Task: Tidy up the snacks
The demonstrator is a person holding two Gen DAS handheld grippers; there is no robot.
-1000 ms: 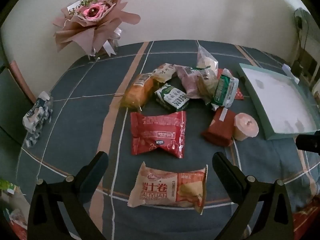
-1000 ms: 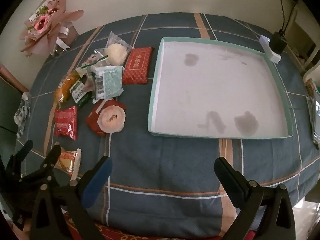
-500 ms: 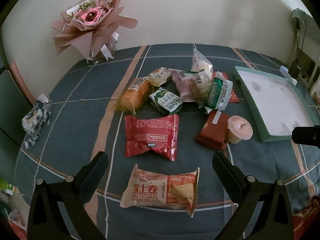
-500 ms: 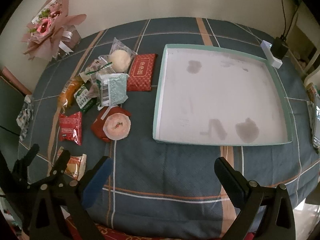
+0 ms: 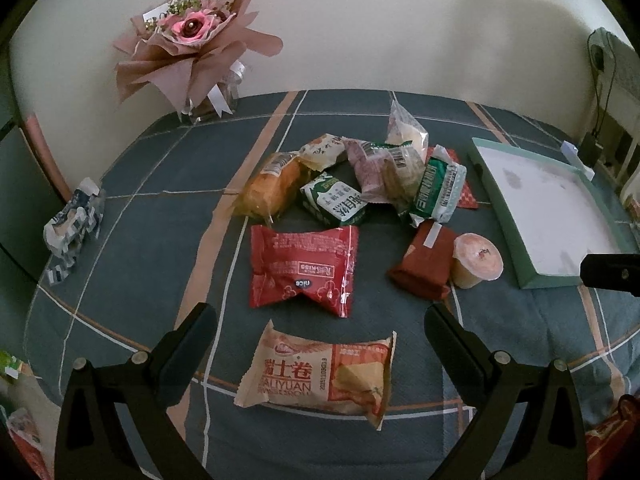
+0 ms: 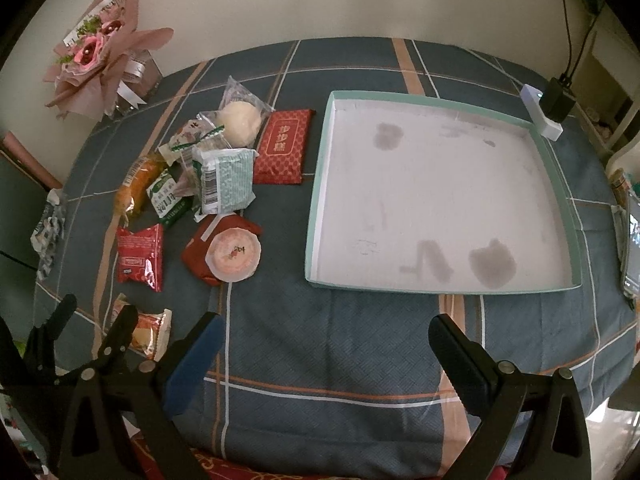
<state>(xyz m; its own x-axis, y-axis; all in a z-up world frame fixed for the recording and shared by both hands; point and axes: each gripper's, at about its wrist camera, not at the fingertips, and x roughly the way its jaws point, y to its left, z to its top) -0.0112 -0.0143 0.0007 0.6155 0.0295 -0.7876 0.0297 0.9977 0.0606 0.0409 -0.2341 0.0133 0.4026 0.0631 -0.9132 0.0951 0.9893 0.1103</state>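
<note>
Several wrapped snacks lie in a loose heap on the plaid cloth. Nearest in the left wrist view is a beige roll-cake packet, with my open left gripper just above its near side, not touching. Behind it lie a red packet, a brown-red packet and a pink-lidded cup. Further back sit an orange bread pack and green packets. In the right wrist view my right gripper stands open over bare cloth in front of the shallow green-rimmed tray. A flat red packet lies by the tray.
A pink flower bouquet stands at the back left by the wall. A crumpled blue-white wrapper lies at the left edge. A white charger block with a black plug sits behind the tray's far right corner.
Both grippers have drawn back and tilted up slightly, so snacks and tray sit lower in each view. Nothing was picked up or shifted.
</note>
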